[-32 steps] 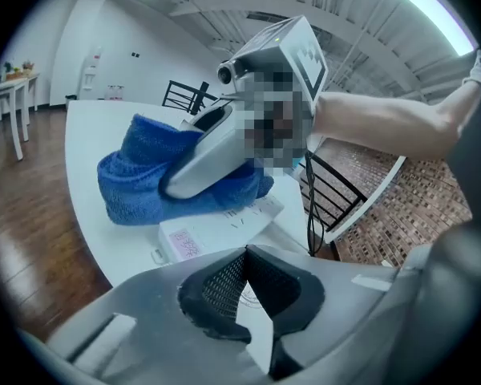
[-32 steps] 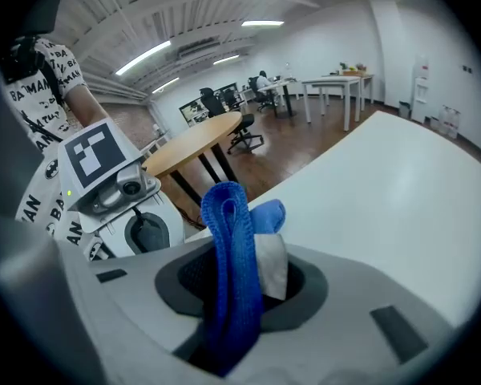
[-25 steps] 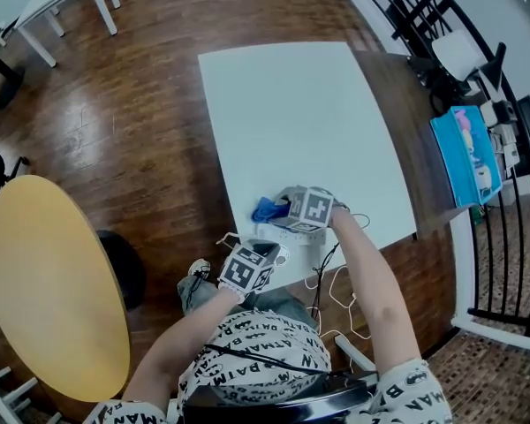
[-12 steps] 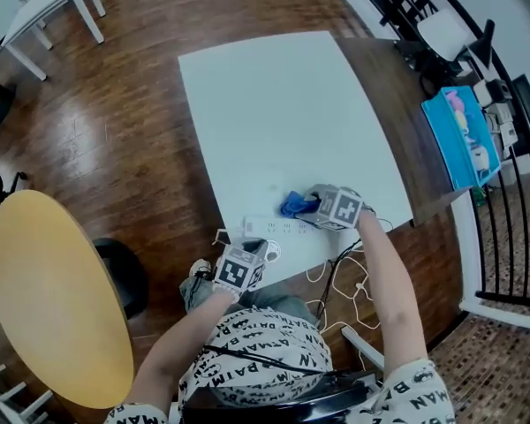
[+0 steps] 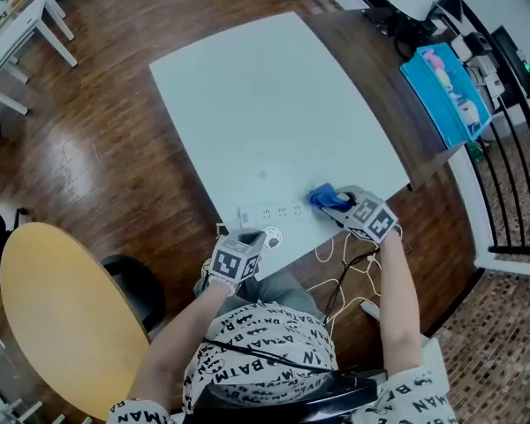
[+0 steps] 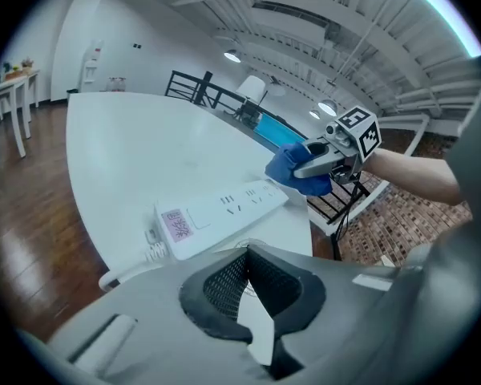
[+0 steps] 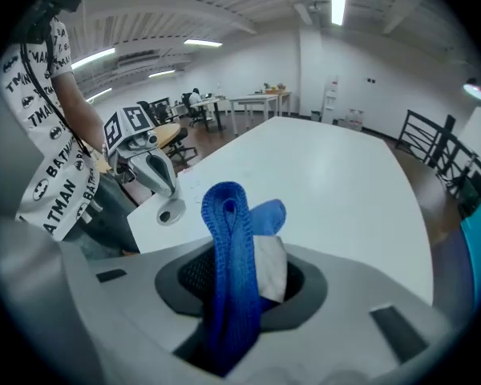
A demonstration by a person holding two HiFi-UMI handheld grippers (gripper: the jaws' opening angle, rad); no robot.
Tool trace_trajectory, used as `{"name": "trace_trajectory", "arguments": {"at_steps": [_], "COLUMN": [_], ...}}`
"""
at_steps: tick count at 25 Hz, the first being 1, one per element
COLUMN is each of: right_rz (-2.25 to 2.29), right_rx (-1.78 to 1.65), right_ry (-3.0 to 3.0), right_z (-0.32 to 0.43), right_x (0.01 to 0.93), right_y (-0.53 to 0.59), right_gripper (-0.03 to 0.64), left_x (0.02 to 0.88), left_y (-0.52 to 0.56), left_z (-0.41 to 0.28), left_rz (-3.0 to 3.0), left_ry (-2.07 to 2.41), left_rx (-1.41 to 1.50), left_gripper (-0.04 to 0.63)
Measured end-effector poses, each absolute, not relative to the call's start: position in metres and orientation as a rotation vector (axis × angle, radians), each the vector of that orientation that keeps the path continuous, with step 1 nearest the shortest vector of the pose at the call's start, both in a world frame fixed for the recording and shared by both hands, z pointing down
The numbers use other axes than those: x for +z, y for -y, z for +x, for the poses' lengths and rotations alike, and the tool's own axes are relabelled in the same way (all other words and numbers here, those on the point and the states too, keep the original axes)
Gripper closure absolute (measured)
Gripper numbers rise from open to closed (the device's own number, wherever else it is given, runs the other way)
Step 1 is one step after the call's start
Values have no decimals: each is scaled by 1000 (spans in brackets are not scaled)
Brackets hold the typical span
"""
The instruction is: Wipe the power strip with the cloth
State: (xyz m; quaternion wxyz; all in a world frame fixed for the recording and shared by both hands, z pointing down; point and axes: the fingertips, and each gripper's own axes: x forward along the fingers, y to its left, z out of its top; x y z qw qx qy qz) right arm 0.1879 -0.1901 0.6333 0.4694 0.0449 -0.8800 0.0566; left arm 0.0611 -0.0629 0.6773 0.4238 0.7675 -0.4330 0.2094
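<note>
Our white desk [image 5: 274, 104] fills most of the head view. The pwr strip [image 5: 278, 212] lies flat near its front edge, btw. our two tools. The blue cloth [image 5: 323, 198] is at the strip's right end, w/ our right tongs [image 7: 240, 235] clamped on it. Our left tongs [image 6: 248, 255] are pressed together, nothing in them, just beside the strip's left end.

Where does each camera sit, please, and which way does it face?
Head view: on the head, facing down at the table; forearms, left gripper, right gripper show.
Left gripper view: faces over the power strip toward the right gripper; jaws shut.
Right gripper view: faces the left gripper and torso; jaws grip the cloth.
All share the table.
</note>
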Motion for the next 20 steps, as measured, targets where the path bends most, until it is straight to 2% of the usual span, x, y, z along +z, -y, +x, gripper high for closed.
{"name": "trace_trajectory", "arguments": {"at_steps": [9, 14, 20], "right_rz": [217, 173, 186], "right_rx": [195, 273, 298], "right_ry": [2281, 2260, 2253], "right_z": [128, 80, 41], "right_x": [615, 643, 655], "right_y": [85, 35, 32], "right_gripper": [488, 488, 488], "left_x": [649, 656, 661], "left_y": [82, 101, 109], "left_z": [-11, -9, 4], "left_rz": [2050, 2121, 2160], "left_ry": [1104, 971, 887], "left_rx": [573, 629, 689], "left_gripper": [595, 595, 595]}}
